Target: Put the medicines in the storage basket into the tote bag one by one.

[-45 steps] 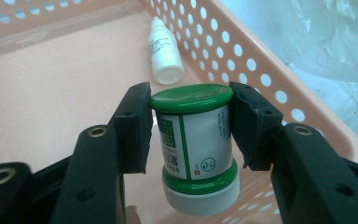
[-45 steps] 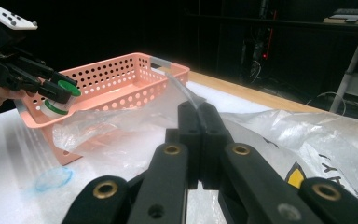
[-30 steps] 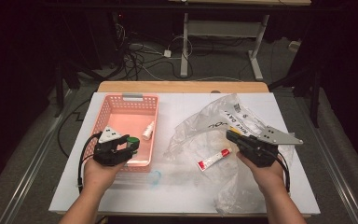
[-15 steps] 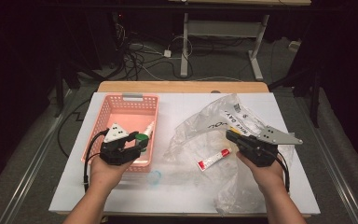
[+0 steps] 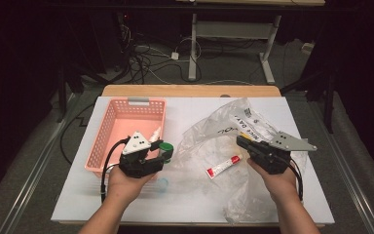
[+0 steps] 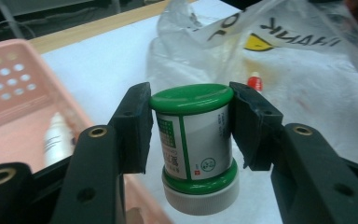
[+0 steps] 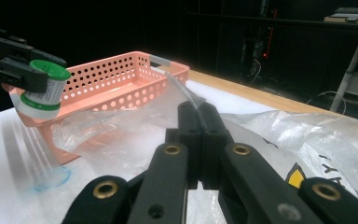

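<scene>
A small jar (image 5: 165, 147) with a green lid hangs upright above the right rim of the pink basket (image 5: 103, 141). My left gripper (image 5: 163, 152) is shut on it, the pads (image 6: 135, 123) pressing the lid from both sides of the jar (image 6: 193, 140). My right gripper (image 5: 240, 141) is shut on an edge of the clear plastic bag (image 5: 209, 136), and the film runs up out of its closed jaws (image 7: 198, 135). A red and white tube (image 5: 222, 165) lies inside the bag. From the right gripper view, the jar (image 7: 44, 88) is at far left.
A white bottle (image 5: 154, 132) lies in the basket (image 6: 9, 84). A clear bluish round cap (image 5: 161, 184) rests on the white table (image 5: 78, 195) in front of the basket. The crumpled bag (image 7: 307, 135) covers the table's right half. Cables and a desk frame stand beyond.
My left gripper has carried the jar to the right and a little up, from over the basket's inside to its right rim. The right gripper has stayed still on the bag.
</scene>
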